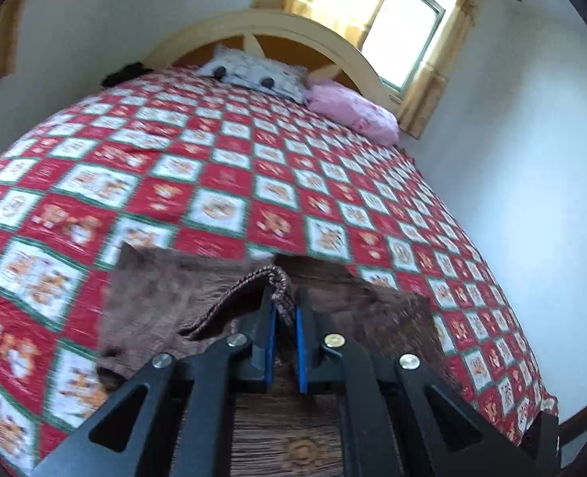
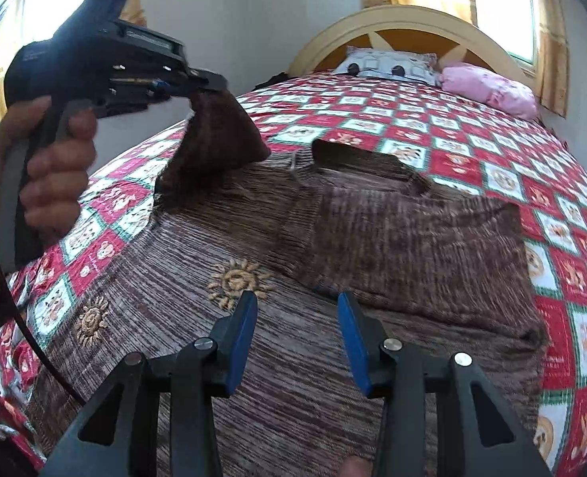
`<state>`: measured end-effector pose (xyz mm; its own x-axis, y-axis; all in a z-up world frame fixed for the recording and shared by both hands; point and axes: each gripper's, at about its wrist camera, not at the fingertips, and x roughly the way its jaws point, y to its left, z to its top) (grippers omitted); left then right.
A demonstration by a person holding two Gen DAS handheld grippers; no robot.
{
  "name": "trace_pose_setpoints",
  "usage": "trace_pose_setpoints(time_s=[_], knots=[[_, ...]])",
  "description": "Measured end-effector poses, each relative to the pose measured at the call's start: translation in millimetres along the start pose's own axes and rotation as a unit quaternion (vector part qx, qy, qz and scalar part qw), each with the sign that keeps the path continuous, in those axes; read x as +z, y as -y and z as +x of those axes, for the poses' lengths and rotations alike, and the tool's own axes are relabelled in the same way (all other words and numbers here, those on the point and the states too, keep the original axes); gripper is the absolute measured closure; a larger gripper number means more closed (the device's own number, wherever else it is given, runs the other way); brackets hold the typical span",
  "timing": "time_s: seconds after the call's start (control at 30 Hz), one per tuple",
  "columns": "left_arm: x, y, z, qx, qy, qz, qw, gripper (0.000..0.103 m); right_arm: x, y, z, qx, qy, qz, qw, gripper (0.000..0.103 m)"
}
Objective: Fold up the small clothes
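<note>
A small brown knit top [image 2: 333,238] with embroidered suns lies on the bed; its right side is folded over the body. My left gripper [image 1: 284,298] is shut on the top's left sleeve edge [image 1: 271,278] and holds it lifted above the bed. In the right wrist view the left gripper [image 2: 210,83] is seen at upper left, with the sleeve [image 2: 214,139] hanging from it. My right gripper [image 2: 297,302] is open and empty, just above the top's lower middle.
The bed has a red, white and green checked quilt [image 1: 221,167]. A grey patterned pillow [image 1: 253,71] and a pink pillow [image 1: 353,111] lie at the curved headboard [image 2: 408,20]. A window [image 1: 404,28] with yellow curtains is behind. A wall runs along the bed's right side.
</note>
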<state>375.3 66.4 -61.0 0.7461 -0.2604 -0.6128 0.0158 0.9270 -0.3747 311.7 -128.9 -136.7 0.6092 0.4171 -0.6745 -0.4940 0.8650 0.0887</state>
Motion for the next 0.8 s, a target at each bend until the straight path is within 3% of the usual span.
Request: trace_pose_setpoints(time_s=[0.17, 0.27, 0.37, 0.43, 0.47, 0.53, 0.57, 0.6, 0.67, 0.73, 0.77, 0.8], knots=[[-26, 24, 31, -0.025, -0.035, 0.018, 0.9989, 0.094, -9, 4, -4, 0.0, 0.0, 0.007, 1.0, 0.059], [-45, 40, 46, -0.024, -0.048, 0.054, 0.9971, 0.094, -14, 6, -2, -0.001, -0.005, 0.01, 1.0, 0.059], [-58, 52, 55, -0.008, -0.075, 0.099, 0.9923, 0.087, -17, 11, 1, -0.003, -0.014, 0.019, 1.0, 0.059], [-61, 52, 47, -0.027, -0.079, 0.114, 0.9901, 0.085, -18, 14, 1, -0.004, -0.018, 0.024, 1.0, 0.059], [-62, 51, 39, -0.03, -0.069, 0.123, 0.9895, 0.081, -18, 15, 1, -0.005, -0.02, 0.025, 0.999, 0.059], [-61, 44, 21, -0.023, -0.044, 0.139, 0.989, 0.056, -15, 19, 0, -0.006, -0.025, 0.027, 0.999, 0.059], [-60, 35, 9, -0.008, -0.024, 0.143, 0.9895, 0.034, -13, 21, -1, -0.006, -0.026, 0.028, 0.999, 0.059], [-59, 25, 2, 0.012, -0.007, 0.142, 0.9897, 0.024, -11, 24, -1, -0.005, -0.028, 0.03, 0.999, 0.059], [-54, 2, -4, 0.052, 0.012, 0.135, 0.9894, 0.024, -4, 28, -1, -0.008, -0.031, 0.033, 0.999, 0.059], [-48, -27, 3, 0.136, 0.005, 0.125, 0.9827, 0.024, 5, 28, 0, -0.011, -0.037, 0.028, 0.999, 0.059], [-45, -46, 11, 0.199, 0.0, 0.121, 0.9725, 0.024, 11, 27, 1, -0.011, -0.041, 0.023, 0.999, 0.059], [-44, -57, 16, 0.236, -0.005, 0.118, 0.9646, 0.024, 17, 25, 4, -0.009, -0.046, 0.018, 0.999, 0.059]])
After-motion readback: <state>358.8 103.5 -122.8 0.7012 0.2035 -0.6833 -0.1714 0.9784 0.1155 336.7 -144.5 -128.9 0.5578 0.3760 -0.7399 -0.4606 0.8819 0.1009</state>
